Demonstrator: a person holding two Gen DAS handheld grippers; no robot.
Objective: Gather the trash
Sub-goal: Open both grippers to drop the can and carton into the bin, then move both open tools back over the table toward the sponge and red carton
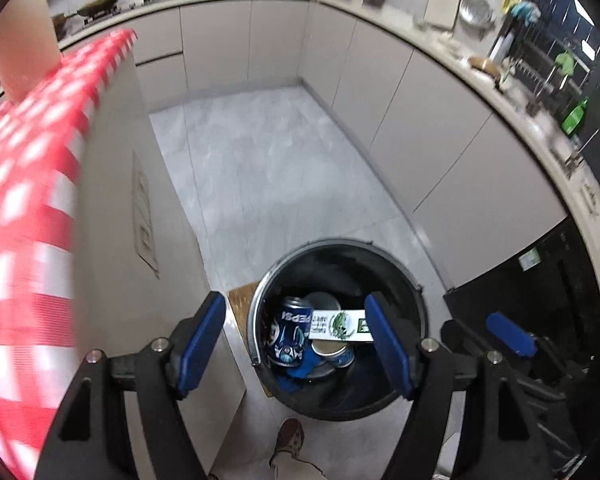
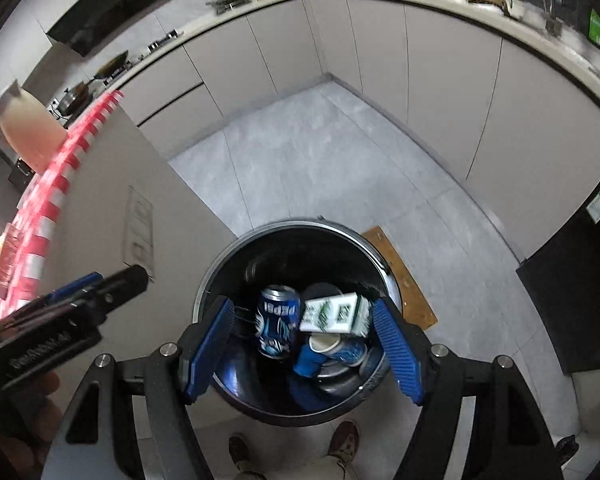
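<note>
2 grippers, left gripper (image 1: pixel 296 344) and right gripper (image 2: pixel 304 350), point down over the trash bin (image 2: pixel 220 268), fingers spread wide, holding nothing.

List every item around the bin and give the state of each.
Left tool: open, empty, above the bin.
Right tool: open, empty.
Trash bin: lidless, partly filled.
Pepsi can: in the bin.
White-green carton: in the bin, atop the other trash.
Paper cup: in the bin, tipped over.

Even, dim indoor light; strong fisheye bending at edges; motion blur on checked cloth (image 1: pixel 28 208) and carton (image 2: pixel 334 314).
</note>
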